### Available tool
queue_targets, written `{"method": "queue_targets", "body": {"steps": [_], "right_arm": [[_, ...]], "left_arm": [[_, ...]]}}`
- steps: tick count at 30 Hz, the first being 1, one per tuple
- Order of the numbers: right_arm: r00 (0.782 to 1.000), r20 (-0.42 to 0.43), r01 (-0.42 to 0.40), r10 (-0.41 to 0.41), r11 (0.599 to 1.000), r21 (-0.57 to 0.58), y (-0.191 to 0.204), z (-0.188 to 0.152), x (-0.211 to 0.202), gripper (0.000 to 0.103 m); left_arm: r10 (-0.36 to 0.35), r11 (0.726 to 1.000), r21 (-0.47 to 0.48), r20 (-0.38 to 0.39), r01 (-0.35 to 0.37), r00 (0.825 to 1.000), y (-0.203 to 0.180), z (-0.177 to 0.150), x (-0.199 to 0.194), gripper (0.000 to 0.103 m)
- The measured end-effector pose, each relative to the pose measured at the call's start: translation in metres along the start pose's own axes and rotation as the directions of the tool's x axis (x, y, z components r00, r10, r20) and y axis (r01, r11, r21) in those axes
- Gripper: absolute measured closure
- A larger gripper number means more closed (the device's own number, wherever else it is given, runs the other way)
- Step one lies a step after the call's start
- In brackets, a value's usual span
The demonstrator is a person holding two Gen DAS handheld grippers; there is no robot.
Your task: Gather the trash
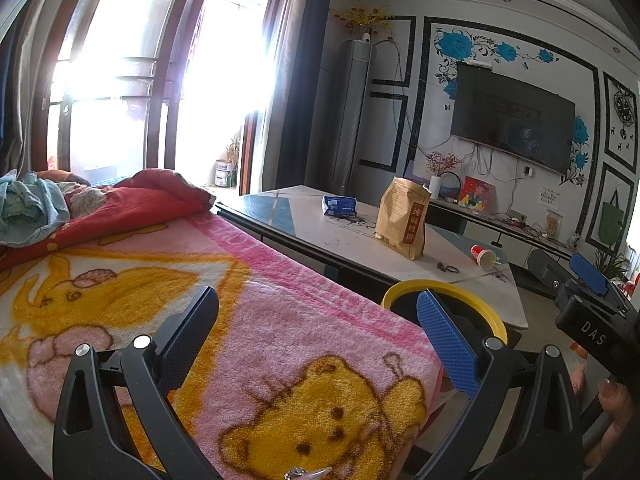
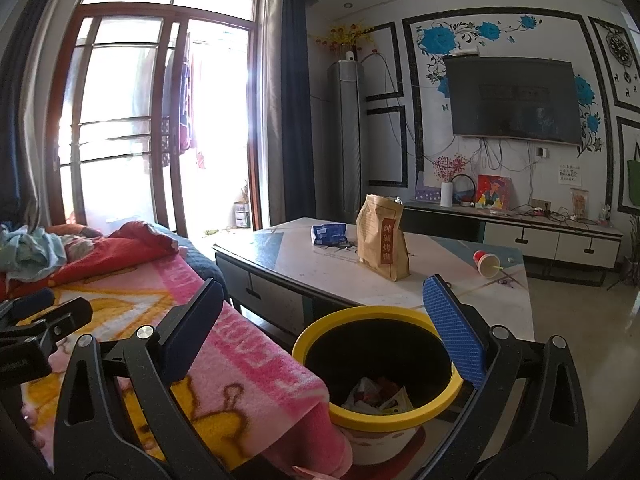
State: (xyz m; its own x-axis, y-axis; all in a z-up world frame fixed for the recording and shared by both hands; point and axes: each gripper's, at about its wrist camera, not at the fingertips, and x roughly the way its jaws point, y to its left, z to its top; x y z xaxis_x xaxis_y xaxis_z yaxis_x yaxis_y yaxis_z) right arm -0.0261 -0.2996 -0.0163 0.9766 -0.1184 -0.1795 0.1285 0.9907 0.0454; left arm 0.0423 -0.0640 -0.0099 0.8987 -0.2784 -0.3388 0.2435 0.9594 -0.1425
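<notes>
Across the near side of both views spreads the pink fleece blanket with yellow cartoon bears (image 1: 248, 320), draped over a bed or sofa whose edge hangs just beside the round black bin with a yellow rim (image 2: 384, 364); if a gripper brushes that hanging corner it could drag the fabric over the bin's mouth. Beyond the bin stands the low white-topped coffee table with blue and grey panels (image 2: 312, 276), where the trash left to collect sits: a tall brown paper snack bag with a red label (image 2: 382, 240) standing upright near the middle, a crumpled blue plastic wrapper (image 2: 328, 234) behind it toward the window, and a tipped red-and-white paper cup with a straw (image 2: 486, 263) lying on its side toward the right edge. The bag looks top-heavy, so a careless pinch could topple it or spill what it holds; the cup may roll off the table if nudged, and any dregs could leak. Some wrappers already lie inside the bin. The left gripper (image 1: 316, 344) and the right gripper (image 2: 332, 332) both hang over the blanket and bin with jaws spread wide, holding nothing, well apart from the table trash.
</notes>
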Motion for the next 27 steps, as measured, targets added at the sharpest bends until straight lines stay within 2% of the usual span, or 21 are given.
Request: {"method": "queue_targets", "body": {"steps": [9,12,16,18,19,20,21,22,23,24,25,26,27], "right_arm": [[1.0,-0.009,0.001,-0.001,1.0,0.002,0.0,-0.003,0.0,0.011],[1.0,-0.008,0.001,-0.001,1.0,0.006,0.001,-0.005,0.001,0.011],[0.993,-0.057,-0.104,0.105,0.994,0.024,0.026,-0.002,0.015,0.011],[0.971,-0.093,-0.218,0.22,0.975,0.03,0.056,0.003,0.026,0.011],[0.951,-0.109,-0.288,0.289,0.957,0.023,0.079,0.006,0.03,0.011],[0.932,-0.12,-0.342,0.342,0.939,0.017,0.096,0.008,0.033,0.011],[0.884,-0.147,-0.447,0.444,0.894,0.014,0.132,0.011,0.036,0.011],[0.845,-0.167,-0.513,0.508,0.858,0.015,0.159,0.011,0.036,0.011],[0.808,-0.193,-0.565,0.556,0.825,0.01,0.184,0.011,0.036,0.011],[0.732,-0.257,-0.653,0.63,0.757,-0.005,0.228,0.006,0.035,0.011],[0.664,-0.316,-0.715,0.678,0.699,-0.001,0.26,0.0,0.034,0.011],[0.597,-0.386,-0.76,0.703,0.65,0.007,0.294,-0.008,0.033,0.011],[0.512,-0.484,-0.807,0.71,0.59,0.013,0.338,-0.023,0.03,0.011]], "left_arm": [[-0.015,1.0,-0.011,-0.009,0.015,1.0,-0.001,-0.004,0.002,0.006],[0.007,1.0,-0.024,-0.007,-0.008,1.0,0.002,-0.005,-0.001,0.006],[0.049,0.994,-0.101,-0.025,-0.052,0.998,0.033,-0.004,-0.012,0.006],[0.118,0.976,-0.176,-0.061,-0.127,0.991,0.071,-0.007,-0.023,0.006],[0.161,0.964,-0.201,-0.075,-0.173,0.984,0.089,-0.007,-0.028,0.006],[0.245,0.937,-0.235,-0.089,-0.259,0.966,0.119,-0.01,-0.039,0.006],[0.337,0.898,-0.261,-0.108,-0.354,0.935,0.151,-0.014,-0.052,0.006],[0.409,0.861,-0.271,-0.133,-0.43,0.903,0.175,-0.017,-0.061,0.006],[0.494,0.804,-0.28,-0.174,-0.524,0.852,0.206,-0.021,-0.073,0.006],[0.557,0.75,-0.282,-0.218,-0.599,0.801,0.235,-0.026,-0.083,0.006],[0.626,0.668,-0.291,-0.278,-0.685,0.729,0.273,-0.033,-0.097,0.006],[0.654,0.612,-0.308,-0.322,-0.729,0.685,0.301,-0.04,-0.109,0.006],[0.664,0.571,-0.318,-0.364,-0.757,0.653,0.327,-0.046,-0.118,0.006]]}}
